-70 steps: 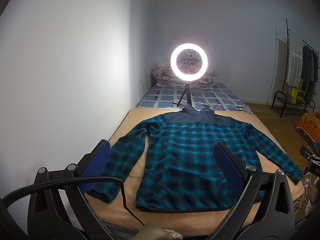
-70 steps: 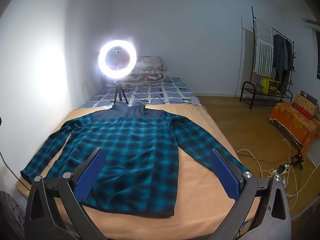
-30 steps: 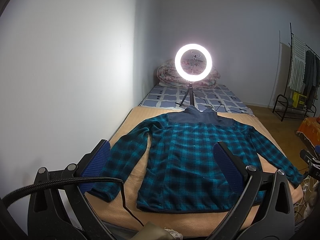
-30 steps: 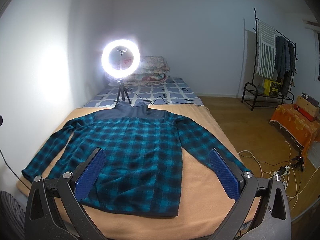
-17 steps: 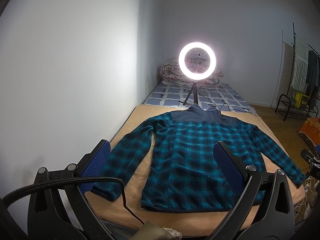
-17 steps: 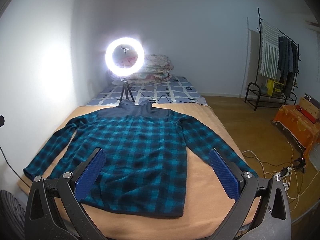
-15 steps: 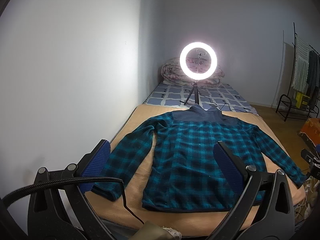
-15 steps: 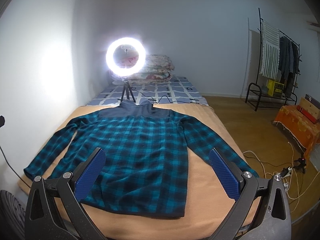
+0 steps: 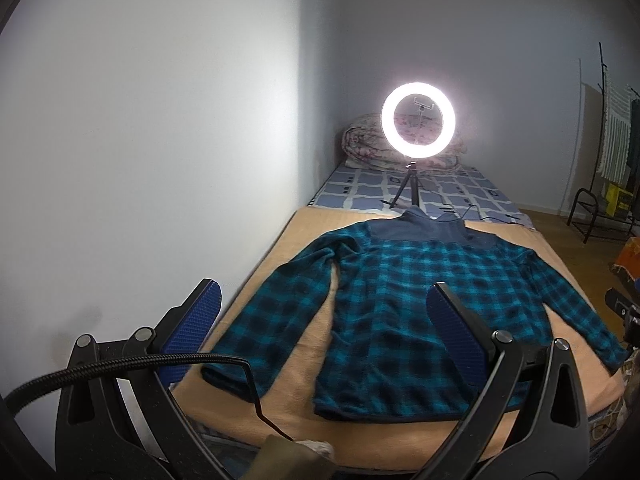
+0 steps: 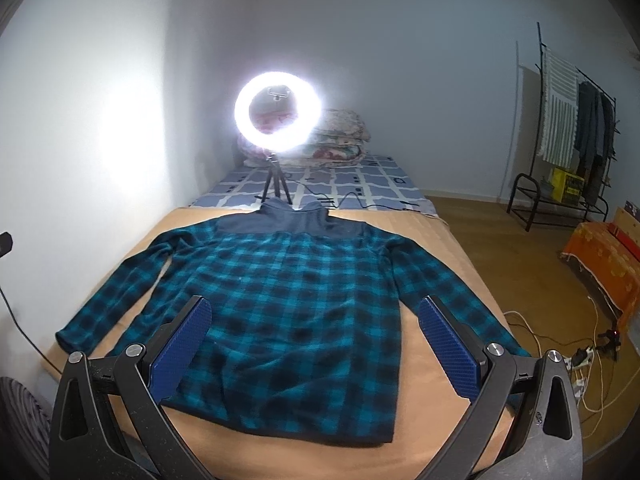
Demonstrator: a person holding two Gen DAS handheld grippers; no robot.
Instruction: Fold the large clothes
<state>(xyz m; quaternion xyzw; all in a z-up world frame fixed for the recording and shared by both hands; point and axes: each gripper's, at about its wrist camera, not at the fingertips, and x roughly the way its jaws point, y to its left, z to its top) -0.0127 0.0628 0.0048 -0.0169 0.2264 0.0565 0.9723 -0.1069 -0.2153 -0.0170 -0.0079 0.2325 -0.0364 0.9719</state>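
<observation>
While the plaid shirt (image 10: 288,300) lies flat, both grippers' jaws gape wide, empty.

You have a bed covered in a tan blanket (image 10: 436,264); a teal-and-black plaid fleece shirt (image 10: 296,300) lies flat on it, hem at the near edge, navy collar toward the far end, both sleeves spread toward the side edges.
</observation>
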